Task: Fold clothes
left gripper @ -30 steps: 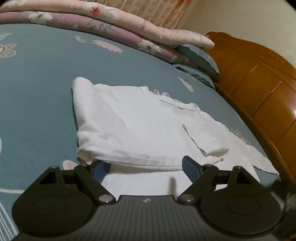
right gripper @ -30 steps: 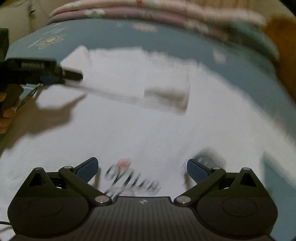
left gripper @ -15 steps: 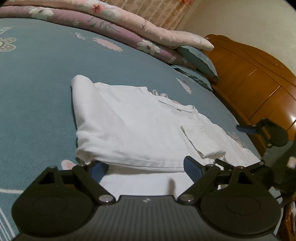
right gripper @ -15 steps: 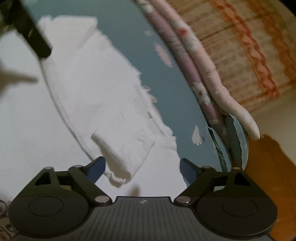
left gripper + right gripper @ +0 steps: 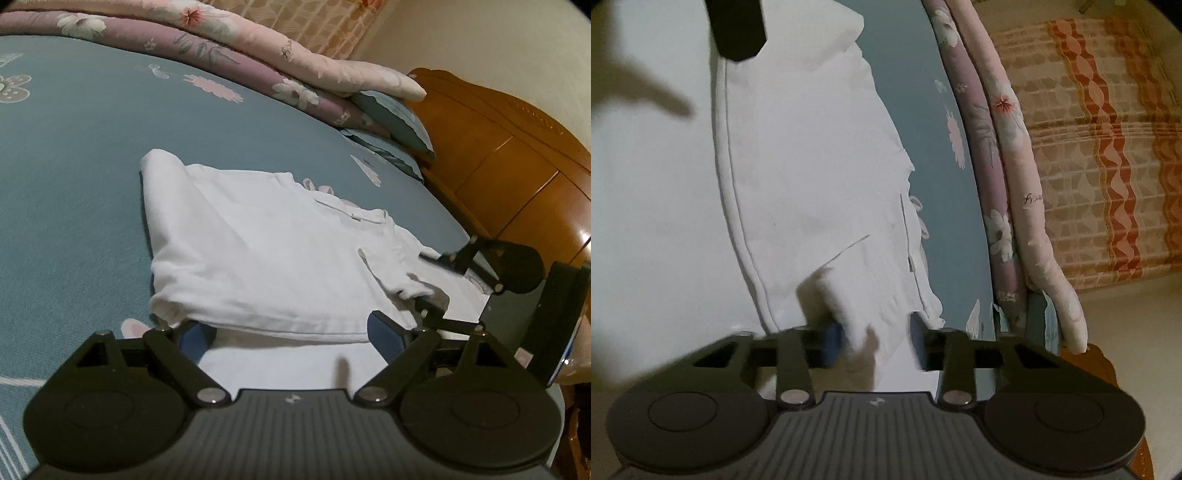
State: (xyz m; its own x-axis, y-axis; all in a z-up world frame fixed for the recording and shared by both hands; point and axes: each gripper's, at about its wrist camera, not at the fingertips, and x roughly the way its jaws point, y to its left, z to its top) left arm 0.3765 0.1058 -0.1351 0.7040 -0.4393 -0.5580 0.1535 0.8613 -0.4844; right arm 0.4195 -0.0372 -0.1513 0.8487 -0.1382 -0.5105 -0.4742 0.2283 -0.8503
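A bed covered by a teal floral sheet (image 5: 74, 177) fills the view, with rolled quilts (image 5: 229, 48) at 12 o'clock and a wooden headboard (image 5: 517, 177) at 2 o'clock. The white T-shirt (image 5: 258, 258), partly folded, lies at the centre of the sheet. The left tool (image 5: 288, 332) stands spread at 6 o'clock, its fingers on either side of the near hem, pressing nothing. The right tool (image 5: 875, 339) is closing, with the loose sleeve (image 5: 834, 295) between its fingers. To do the step well, it should probably pinch only the sleeve layer, then carry it flat across the body. Compared with a second ago, the right tool has rolled, narrowed from wide, and entered the left view at 3 o'clock; the left is unchanged.
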